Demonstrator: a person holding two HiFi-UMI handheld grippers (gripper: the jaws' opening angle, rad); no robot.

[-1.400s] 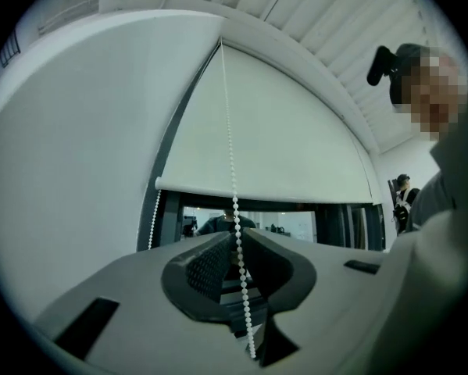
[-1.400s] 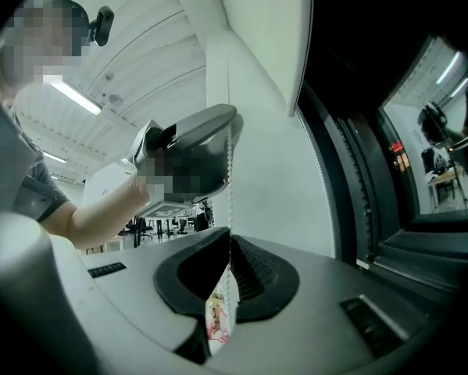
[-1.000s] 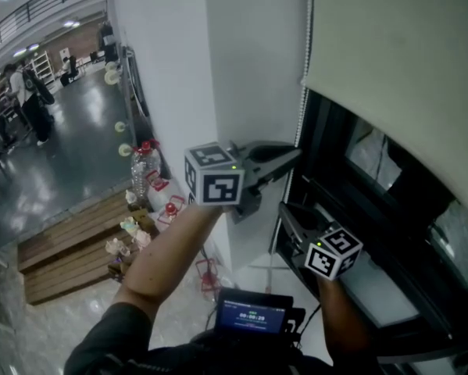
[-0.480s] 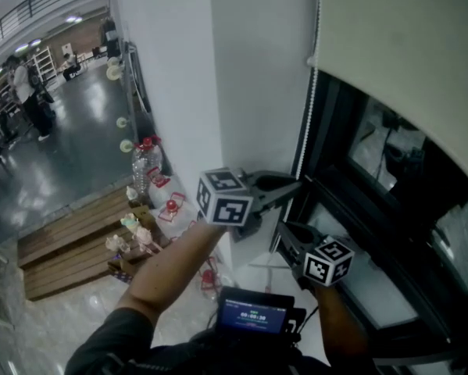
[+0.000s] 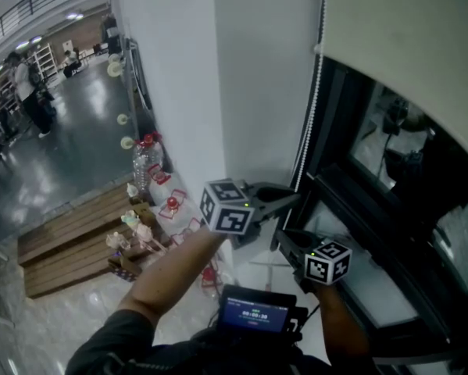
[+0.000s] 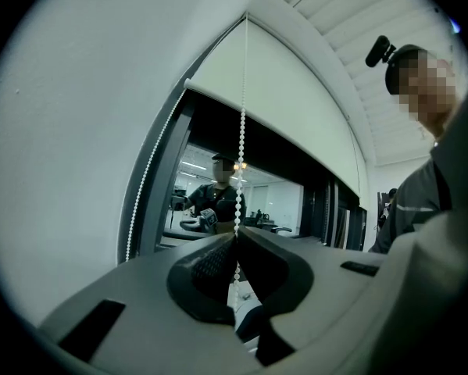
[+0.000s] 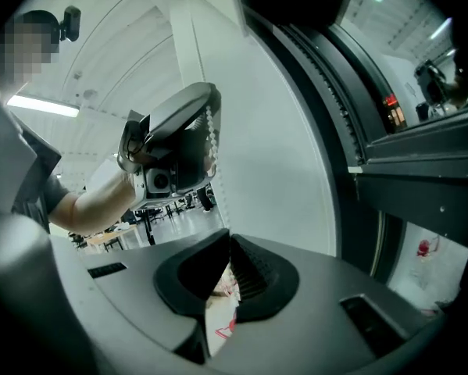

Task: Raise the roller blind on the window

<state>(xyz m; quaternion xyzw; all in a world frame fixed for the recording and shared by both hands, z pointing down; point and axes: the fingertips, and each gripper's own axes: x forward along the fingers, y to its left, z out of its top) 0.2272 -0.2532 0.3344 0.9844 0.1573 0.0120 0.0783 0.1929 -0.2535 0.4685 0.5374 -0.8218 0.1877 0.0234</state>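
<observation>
one bead chain (image 6: pixel 242 131) pinched by left gripper (image 6: pixel 236 237), right gripper (image 7: pixel 228 237).

The blind (image 5: pixel 405 45) is cream, the chain (image 5: pixel 312 104) white, the frame (image 5: pixel 339 127) black. The left cube (image 5: pixel 227 207) and right cube (image 5: pixel 328 261) bear black-and-white squares.

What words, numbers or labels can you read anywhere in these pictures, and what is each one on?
Nothing reads clearly.
Small screen at the bottom of the head view: a row of digits like a timer, too small to read.
Red lit patch behind the window glass, right gripper view: blurred, unreadable.
Bottle by the wall: label too small.
Left cube and right cube: square marker patterns only, no letters.
</observation>
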